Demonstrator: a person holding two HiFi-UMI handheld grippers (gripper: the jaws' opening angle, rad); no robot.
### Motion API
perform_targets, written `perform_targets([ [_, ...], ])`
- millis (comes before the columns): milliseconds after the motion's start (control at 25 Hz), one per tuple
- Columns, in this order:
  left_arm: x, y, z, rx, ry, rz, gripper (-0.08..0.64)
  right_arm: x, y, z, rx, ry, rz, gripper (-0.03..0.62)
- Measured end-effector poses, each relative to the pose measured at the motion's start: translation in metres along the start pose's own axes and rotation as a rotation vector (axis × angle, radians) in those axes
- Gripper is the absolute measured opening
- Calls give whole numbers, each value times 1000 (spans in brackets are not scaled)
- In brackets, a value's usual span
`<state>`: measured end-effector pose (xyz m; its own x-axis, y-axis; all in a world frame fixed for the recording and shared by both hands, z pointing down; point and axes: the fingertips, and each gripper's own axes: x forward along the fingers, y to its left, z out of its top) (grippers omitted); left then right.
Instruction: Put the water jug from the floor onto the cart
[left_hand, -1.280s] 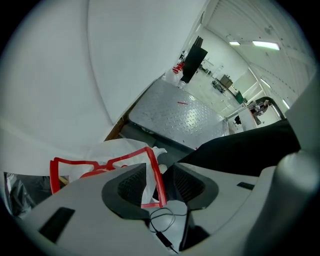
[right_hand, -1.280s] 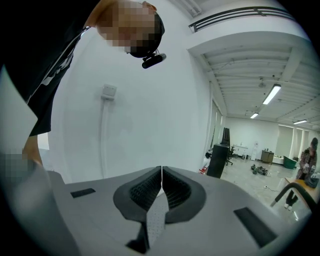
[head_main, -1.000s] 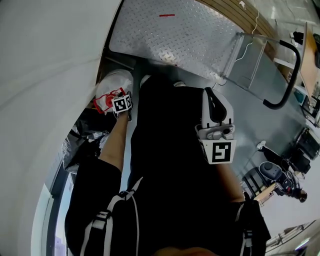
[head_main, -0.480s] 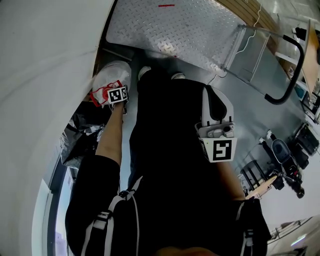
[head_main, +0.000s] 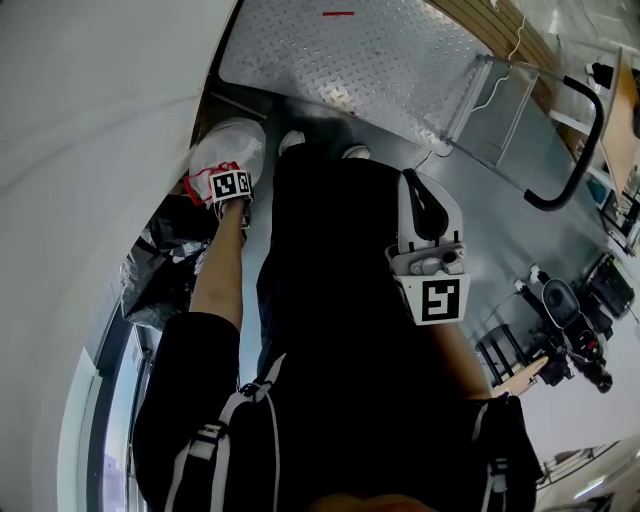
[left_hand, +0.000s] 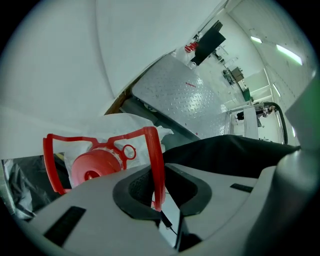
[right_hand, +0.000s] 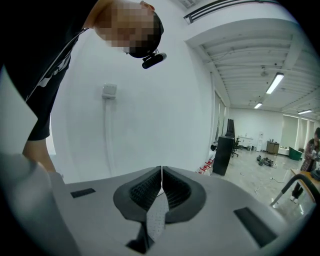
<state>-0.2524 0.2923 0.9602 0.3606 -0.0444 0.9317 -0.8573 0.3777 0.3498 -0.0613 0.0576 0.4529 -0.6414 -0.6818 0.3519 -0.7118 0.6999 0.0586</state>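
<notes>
My left jaws (left_hand: 162, 187) are closing round one red strap of the carry handle (left_hand: 152, 160). The strap stands between the pads, and a sliver of gap still shows beside it, so I judge the pinch is not yet made. Once it bites, the lift can begin. My right jaws (right_hand: 161, 175) are pressed together on nothing. The water jug (head_main: 235, 148) sits on the floor at the foot of the white wall, just off the near corner of the cart (head_main: 350, 60). Its red cap (left_hand: 95, 167) faces up at me, so its long axis seems upright.
</notes>
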Motion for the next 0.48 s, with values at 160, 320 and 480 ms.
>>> perform_targets([
  [160, -19, 9, -7, -16, 3, 6, 57, 1, 10, 3, 3, 21, 49, 20],
  [320, -39, 16, -12, -46, -1, 10, 57, 0, 5, 10, 14, 28, 50, 20],
  [480, -64, 7, -14, -42, -1, 6, 58, -6, -4, 28, 34, 11, 30, 19],
])
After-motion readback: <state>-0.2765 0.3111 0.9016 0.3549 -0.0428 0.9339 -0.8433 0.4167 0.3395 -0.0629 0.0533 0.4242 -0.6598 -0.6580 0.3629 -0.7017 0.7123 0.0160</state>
